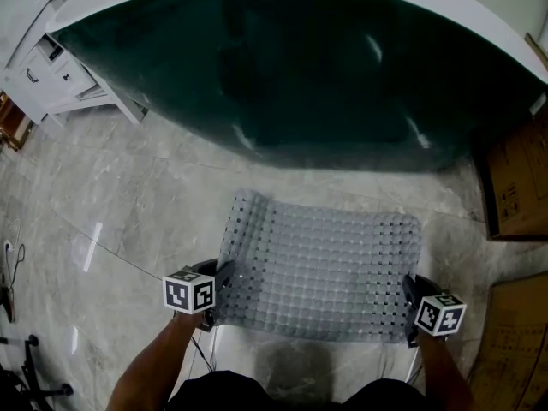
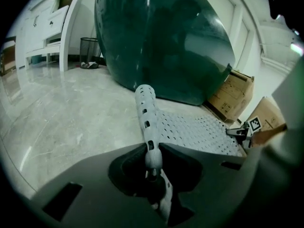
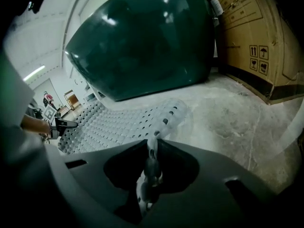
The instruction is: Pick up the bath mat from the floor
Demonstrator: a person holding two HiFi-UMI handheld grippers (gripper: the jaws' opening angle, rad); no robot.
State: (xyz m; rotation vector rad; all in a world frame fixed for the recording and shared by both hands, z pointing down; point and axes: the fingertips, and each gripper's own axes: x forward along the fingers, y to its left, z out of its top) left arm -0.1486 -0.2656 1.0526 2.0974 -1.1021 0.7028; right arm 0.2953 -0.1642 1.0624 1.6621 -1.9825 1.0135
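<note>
Between the two grippers, the mat (image 1: 321,268) hangs spread out, a pale, see-through sheet covered in small bumps and rows of holes. Its near edge is lifted off the floor (image 1: 128,195) and a shadow lies beneath it. Its far edge sits low, towards the foot of the tub (image 1: 291,67), and the far left corner curls upward. Whether that far edge touches the floor cannot be told.

The left gripper (image 1: 218,288) holds the near left corner, its fingers (image 1: 224,274) clamped on the mat's edge; its own view shows the edge running straight out from between them. The right gripper (image 1: 411,305) holds the near right corner the same way, fingers pressed on the mat. Both point forward and down, each at the end of a bare forearm (image 1: 150,371).

Beyond the mat the dark green tub fills the far side, its white rim curving above. Grey marbled tiles make up the floor. Cardboard boxes (image 1: 514,187) stand at the right, one beside the tub and another nearer. A white cabinet (image 1: 51,75) stands at the far left, and the left gripper view shows a dark mesh bin (image 2: 89,51) beside it.
</note>
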